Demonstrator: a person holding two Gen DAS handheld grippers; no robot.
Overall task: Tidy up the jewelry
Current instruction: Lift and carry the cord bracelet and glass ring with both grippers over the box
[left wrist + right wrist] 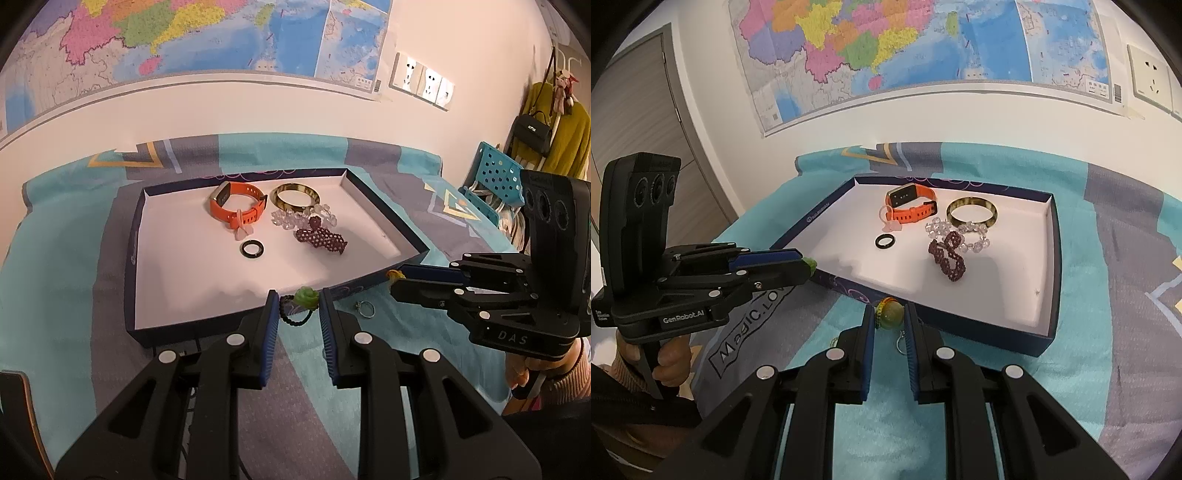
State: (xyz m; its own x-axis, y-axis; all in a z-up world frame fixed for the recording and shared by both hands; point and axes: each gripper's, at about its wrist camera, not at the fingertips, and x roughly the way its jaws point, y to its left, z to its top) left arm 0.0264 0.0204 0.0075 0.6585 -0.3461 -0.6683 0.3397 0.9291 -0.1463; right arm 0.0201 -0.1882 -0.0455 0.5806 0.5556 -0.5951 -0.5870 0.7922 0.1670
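A dark blue tray with a white floor [177,273] [1015,295] holds an orange watch band [236,203] [912,206], a gold bangle [295,197] [973,214], a clear bead bracelet [295,219] [975,240], a maroon beaded piece [321,240] [947,258] and a black ring [252,249] [885,241]. My left gripper [297,306] is shut on a green flower on a black cord [306,298] just before the tray's near wall. My right gripper [890,317] is shut on an amber bead with a braided cord [892,314]. A silver ring [365,308] [901,341] lies on the cloth.
A teal and grey patterned cloth [74,258] [1108,350] covers the table. A map [184,37] [886,48] hangs on the wall behind. A blue perforated basket [495,177] and hanging clothes [554,136] stand at the right in the left wrist view.
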